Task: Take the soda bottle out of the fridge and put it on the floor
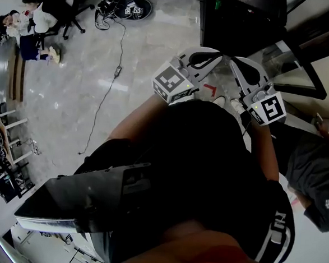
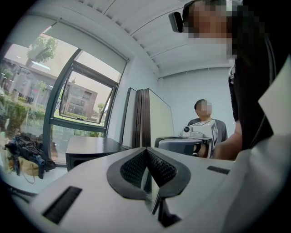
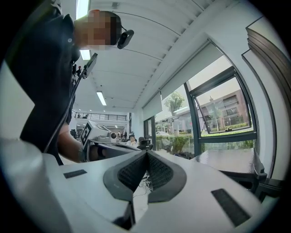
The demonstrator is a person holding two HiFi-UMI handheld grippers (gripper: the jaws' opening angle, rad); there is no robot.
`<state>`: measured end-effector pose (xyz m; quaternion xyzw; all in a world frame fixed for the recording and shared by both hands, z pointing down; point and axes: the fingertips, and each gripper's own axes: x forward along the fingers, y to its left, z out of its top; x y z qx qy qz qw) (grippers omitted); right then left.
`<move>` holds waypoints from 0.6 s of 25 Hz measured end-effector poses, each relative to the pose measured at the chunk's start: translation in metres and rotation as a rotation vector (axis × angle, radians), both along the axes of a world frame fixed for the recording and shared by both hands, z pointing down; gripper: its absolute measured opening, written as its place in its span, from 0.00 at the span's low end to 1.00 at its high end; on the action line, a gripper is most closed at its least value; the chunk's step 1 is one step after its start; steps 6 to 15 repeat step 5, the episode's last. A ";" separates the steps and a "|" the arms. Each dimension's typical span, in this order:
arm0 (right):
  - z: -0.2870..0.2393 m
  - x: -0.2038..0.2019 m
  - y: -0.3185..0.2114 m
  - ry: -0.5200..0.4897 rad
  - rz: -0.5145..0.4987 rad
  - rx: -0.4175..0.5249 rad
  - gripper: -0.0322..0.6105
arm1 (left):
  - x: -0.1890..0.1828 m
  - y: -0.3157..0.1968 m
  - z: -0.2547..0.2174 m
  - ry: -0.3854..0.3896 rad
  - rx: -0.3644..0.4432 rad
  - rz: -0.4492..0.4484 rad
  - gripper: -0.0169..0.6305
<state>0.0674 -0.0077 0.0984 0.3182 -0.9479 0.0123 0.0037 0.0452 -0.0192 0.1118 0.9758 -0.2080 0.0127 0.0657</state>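
No soda bottle shows in any view. A black fridge-like cabinet [image 1: 239,21] stands on the floor just ahead of me, and it also shows as a dark box [image 2: 91,152] under the window in the left gripper view. I hold both grippers close to my chest, pointing towards it. My left gripper [image 1: 214,54] [image 2: 146,149] is shut, its ribbed pads meeting with nothing between them. My right gripper [image 1: 234,61] [image 3: 146,152] is shut and empty too. Each gripper shows the other one beside it.
A person in dark clothes [image 1: 313,166] [image 2: 205,123] stands or sits close on my right. Another person sits at the far left [image 1: 32,20]. A cable [image 1: 105,90] runs over the grey floor from a heap of gear [image 1: 125,7]. Big windows [image 3: 223,113] line the wall.
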 end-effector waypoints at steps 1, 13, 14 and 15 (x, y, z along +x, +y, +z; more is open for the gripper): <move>0.001 0.000 0.000 0.000 0.001 0.001 0.07 | 0.000 0.001 0.001 -0.001 0.000 0.001 0.03; 0.004 0.003 -0.001 -0.011 0.007 -0.004 0.07 | 0.003 0.001 0.004 -0.011 0.006 0.004 0.03; 0.004 0.003 -0.001 -0.011 0.007 -0.004 0.07 | 0.003 0.001 0.004 -0.011 0.006 0.004 0.03; 0.004 0.003 -0.001 -0.011 0.007 -0.004 0.07 | 0.003 0.001 0.004 -0.011 0.006 0.004 0.03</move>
